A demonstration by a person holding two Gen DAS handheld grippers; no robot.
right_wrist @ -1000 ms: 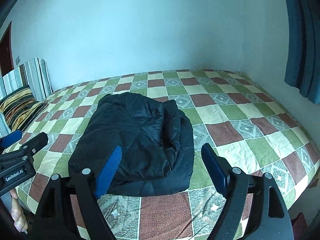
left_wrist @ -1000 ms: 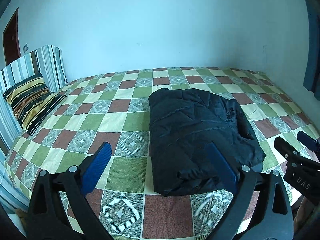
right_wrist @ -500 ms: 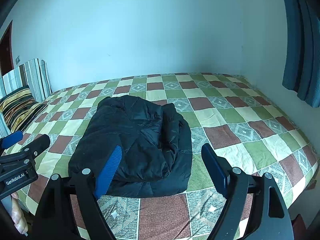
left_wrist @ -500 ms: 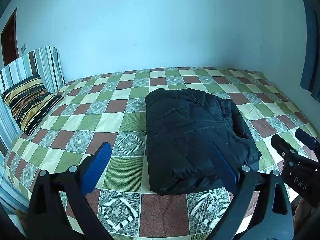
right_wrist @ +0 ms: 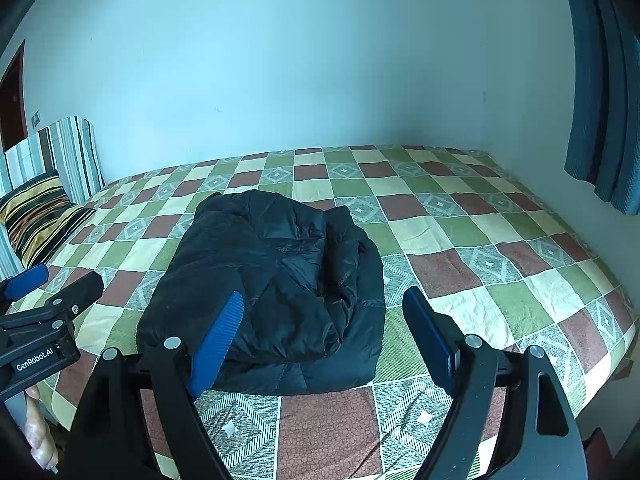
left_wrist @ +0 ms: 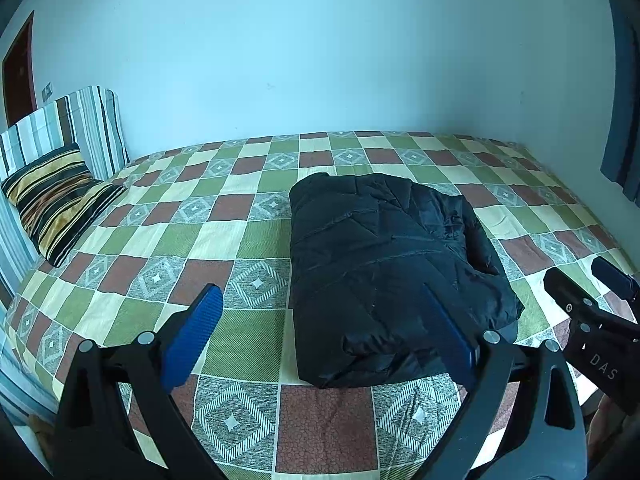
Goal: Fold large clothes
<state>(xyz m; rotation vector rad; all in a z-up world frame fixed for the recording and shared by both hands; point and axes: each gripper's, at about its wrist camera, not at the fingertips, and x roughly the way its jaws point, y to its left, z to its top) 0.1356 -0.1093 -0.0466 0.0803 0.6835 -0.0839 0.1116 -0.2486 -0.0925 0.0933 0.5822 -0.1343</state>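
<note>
A black puffer jacket (left_wrist: 384,276) lies folded into a compact bundle on the checked bedspread (left_wrist: 256,240), near the bed's front edge. The same jacket (right_wrist: 272,292) shows in the right wrist view, its folded sleeve edge on the right side. My left gripper (left_wrist: 320,320) hovers in front of the bundle, jaws wide apart with nothing between them. My right gripper (right_wrist: 324,320) also stands open and empty, held back from the jacket's near edge. Each gripper appears at the edge of the other's view: the right gripper (left_wrist: 592,296), the left gripper (right_wrist: 48,284).
A striped pillow (left_wrist: 56,200) leans on a striped headboard cushion (left_wrist: 76,128) at the left. A pale wall runs behind the bed. Blue curtains (right_wrist: 600,92) hang at the right. A hand (right_wrist: 38,440) shows at the lower left.
Both views have shifted slightly, so the jacket sits a little more to the left and lower in the frames. The jacket itself has not moved and both grippers have stayed open.
</note>
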